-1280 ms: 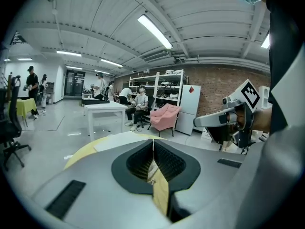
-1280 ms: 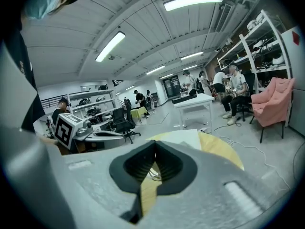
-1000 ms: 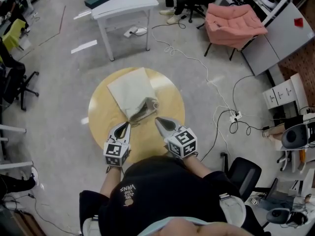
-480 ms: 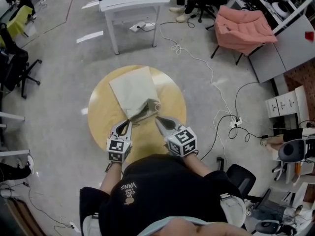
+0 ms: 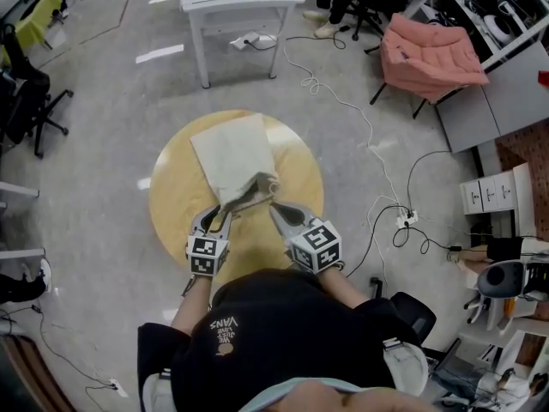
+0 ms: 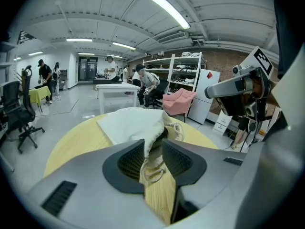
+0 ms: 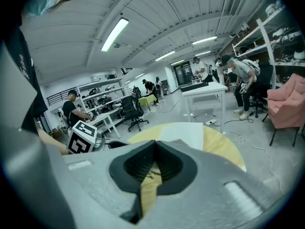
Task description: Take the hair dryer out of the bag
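The beige drawstring bag [image 5: 230, 157] lay flat on the round wooden table [image 5: 171, 213] at mid-frame, its mouth toward the bottom edge. The left gripper [image 5: 220, 216] had just been opening its jaws, which stood moderately apart around the mouth's hem and cord [image 6: 152, 173]. The right gripper [image 5: 276, 209], jaws together and empty, sat right of the mouth. The hair dryer could not be seen.

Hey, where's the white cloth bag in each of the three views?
Head view: bag just above centre, on the table.
Left gripper view: bag at centre, mouth facing the camera.
Right gripper view: bag just above centre, a pale patch.
Shared landmark: the round yellow table.
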`<move>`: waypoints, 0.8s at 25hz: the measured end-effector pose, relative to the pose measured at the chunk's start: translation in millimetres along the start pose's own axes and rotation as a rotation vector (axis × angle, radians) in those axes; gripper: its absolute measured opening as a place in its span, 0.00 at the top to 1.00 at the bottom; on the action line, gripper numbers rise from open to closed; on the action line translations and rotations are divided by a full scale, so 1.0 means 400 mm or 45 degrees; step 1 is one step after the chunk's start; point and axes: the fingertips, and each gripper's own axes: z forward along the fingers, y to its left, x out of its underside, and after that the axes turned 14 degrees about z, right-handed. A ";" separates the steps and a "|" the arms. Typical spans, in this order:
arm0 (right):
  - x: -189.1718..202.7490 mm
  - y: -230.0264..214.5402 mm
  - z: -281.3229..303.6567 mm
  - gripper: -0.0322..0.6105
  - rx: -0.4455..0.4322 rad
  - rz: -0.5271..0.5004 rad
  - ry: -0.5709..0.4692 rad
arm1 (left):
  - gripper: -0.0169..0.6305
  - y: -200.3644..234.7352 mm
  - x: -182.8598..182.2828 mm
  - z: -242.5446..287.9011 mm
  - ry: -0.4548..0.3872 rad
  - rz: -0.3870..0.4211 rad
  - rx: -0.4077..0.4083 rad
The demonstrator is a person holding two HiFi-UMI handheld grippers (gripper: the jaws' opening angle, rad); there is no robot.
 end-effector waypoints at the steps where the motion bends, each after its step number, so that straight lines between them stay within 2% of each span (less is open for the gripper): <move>1: 0.000 0.000 0.001 0.95 -0.003 0.001 0.004 | 0.78 0.001 0.007 0.005 0.008 -0.007 0.000; 9: 0.011 -0.008 0.005 0.95 -0.018 -0.002 0.027 | 0.71 0.014 0.076 0.060 0.099 -0.057 -0.013; 17: 0.021 -0.030 -0.001 0.95 -0.008 0.006 0.042 | 0.71 0.031 0.091 0.100 0.140 -0.061 -0.026; 20: 0.024 -0.032 0.002 0.95 -0.014 0.001 0.046 | 0.71 0.053 0.075 0.108 0.117 -0.070 -0.063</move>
